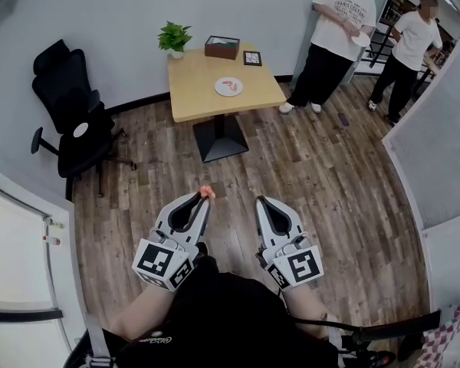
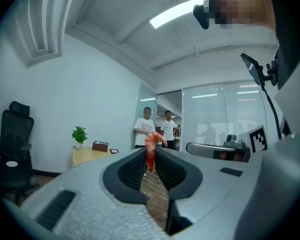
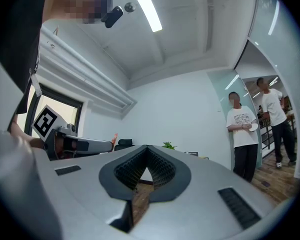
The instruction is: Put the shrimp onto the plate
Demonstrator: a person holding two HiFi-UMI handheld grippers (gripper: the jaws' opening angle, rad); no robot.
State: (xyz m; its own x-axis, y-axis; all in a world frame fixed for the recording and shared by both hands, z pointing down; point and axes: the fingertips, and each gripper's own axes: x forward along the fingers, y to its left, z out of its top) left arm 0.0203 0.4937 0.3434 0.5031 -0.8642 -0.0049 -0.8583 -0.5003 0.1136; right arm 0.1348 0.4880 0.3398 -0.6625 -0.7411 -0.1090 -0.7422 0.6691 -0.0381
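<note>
An orange-red shrimp (image 2: 150,151) hangs pinched between the tips of my left gripper (image 2: 151,154), its head sticking up above the jaws. In the head view the same shrimp (image 1: 206,193) shows at the tip of the left gripper (image 1: 204,199), held over the wooden floor well short of the table. My right gripper (image 1: 259,201) is beside it, shut with nothing between its tips (image 3: 146,148). The white plate (image 1: 228,87) with a red mark lies on the small wooden table (image 1: 192,102), far ahead of both grippers.
A potted plant (image 1: 174,38), a brown box (image 1: 222,47) and a small framed picture (image 1: 252,58) stand at the table's back. A black office chair (image 1: 70,121) is at the left. Two people (image 1: 333,41) stand at the far right by a doorway.
</note>
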